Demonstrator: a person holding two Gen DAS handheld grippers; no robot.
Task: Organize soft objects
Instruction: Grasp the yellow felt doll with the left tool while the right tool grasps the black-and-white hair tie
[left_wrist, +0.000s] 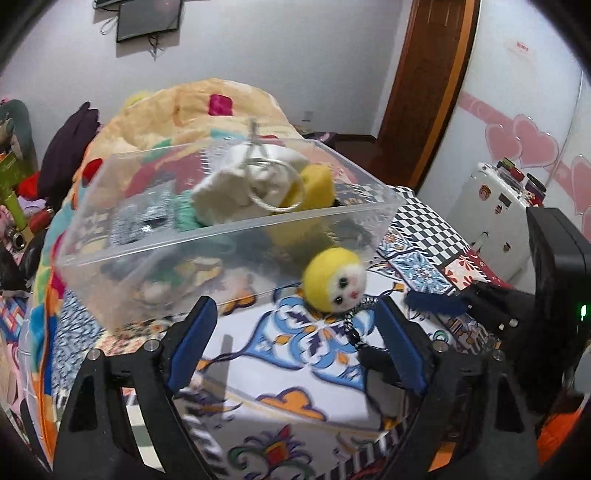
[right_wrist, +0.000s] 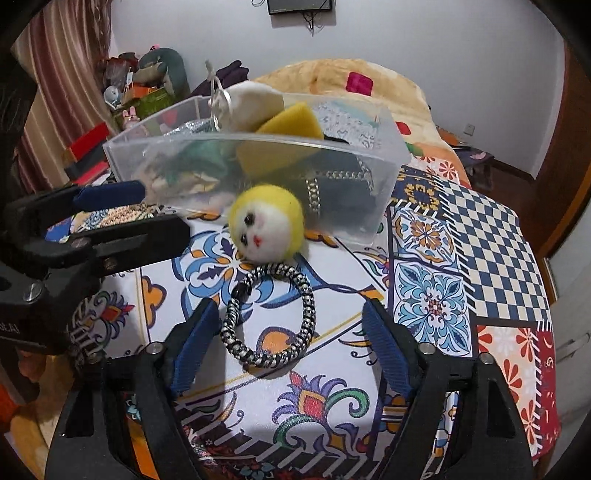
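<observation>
The right gripper, its blue-padded fingers spread wide and holding nothing, hovers low over a patterned tablecloth-covered table, straddling a black-and-white braided cord loop. The left gripper, equally wide open and empty, faces the same spot. The loop joins a round yellow-and-white felt doll head with bead eyes, lying against a clear plastic storage box heaped with soft items, away from the table's edges.

Bare tablecloth before the tools; clear bin behind.
</observation>
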